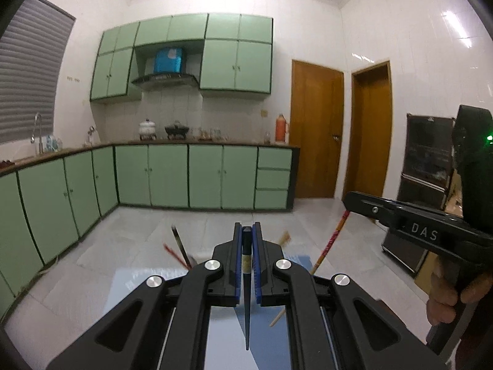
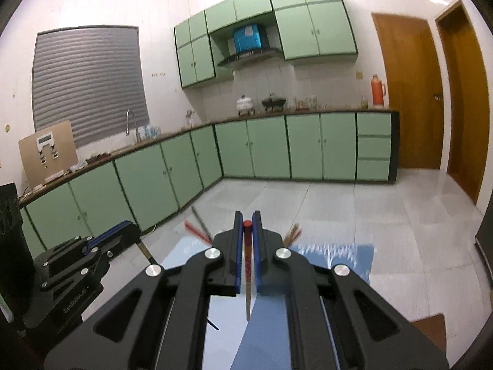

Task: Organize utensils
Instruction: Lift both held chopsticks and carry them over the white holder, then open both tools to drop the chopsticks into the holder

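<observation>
Left gripper (image 1: 247,231) pinches a black chopstick (image 1: 246,296); right gripper (image 2: 247,220), at its three o'clock, pinches a red-tipped chopstick (image 2: 247,265), both raised, probably for pairing.

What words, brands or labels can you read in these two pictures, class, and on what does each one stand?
"DAS": on the body of the right claw, seen from the left wrist.
"GenRobot.AI": on the body of the left claw, small and only roughly legible.
Gold band on the black chopstick: too small to read.
Blue box over the hood: blurred.
</observation>
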`<state>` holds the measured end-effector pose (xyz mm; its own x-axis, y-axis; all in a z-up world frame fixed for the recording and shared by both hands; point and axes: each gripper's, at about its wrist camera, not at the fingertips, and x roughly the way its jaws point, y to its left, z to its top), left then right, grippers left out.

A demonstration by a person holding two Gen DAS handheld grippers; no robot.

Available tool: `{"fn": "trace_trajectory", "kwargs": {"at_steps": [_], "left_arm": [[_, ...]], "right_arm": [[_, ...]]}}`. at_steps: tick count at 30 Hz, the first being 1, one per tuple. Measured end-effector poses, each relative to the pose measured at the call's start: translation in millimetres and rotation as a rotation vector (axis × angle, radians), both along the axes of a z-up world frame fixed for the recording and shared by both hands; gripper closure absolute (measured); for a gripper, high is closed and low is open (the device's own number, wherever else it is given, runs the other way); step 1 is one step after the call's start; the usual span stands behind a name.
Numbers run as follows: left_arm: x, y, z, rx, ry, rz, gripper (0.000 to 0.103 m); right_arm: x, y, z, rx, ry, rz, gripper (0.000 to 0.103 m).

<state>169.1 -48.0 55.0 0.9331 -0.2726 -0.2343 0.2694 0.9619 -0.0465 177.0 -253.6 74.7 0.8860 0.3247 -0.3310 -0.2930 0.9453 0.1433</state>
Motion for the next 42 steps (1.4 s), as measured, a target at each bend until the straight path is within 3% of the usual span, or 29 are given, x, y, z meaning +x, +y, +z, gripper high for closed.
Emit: {"fn": "trace_trajectory", "kwargs": {"at_steps": [9, 15, 21, 27, 38, 40, 42], "left_arm": [[48, 2, 34, -0.017, -0.123, 0.057, 0.097], [87, -3, 38, -0.010, -0.165, 0.072, 0.097], [127, -4, 12, -0.016, -0.118, 0.082, 0.097], [158, -2, -26, -0.018, -0.017, 0.089, 0.097], [184, 5, -69, 0.005, 0.130, 0.079, 0.096], [179, 9, -67, -0.007, 0.127, 0.082, 0.096], [173, 12, -61, -0.011, 0.114, 0.079, 0.095]], "right_arm": [[53, 6, 28, -0.024, -0.088, -0.043, 0.098], [90, 12, 30, -0.045, -0.121, -0.049, 0.098], [126, 14, 15, -0.052, -0.115, -0.046, 0.098], [155, 18, -19, -0.063, -0.044, -0.032, 0.098], [176, 33, -67, -0.074, 0.075, -0.003, 0.096], [172, 30, -66, -0.070, 0.067, -0.015, 0.093], [166, 26, -63, -0.062, 0.053, -0.028, 0.081]]}}
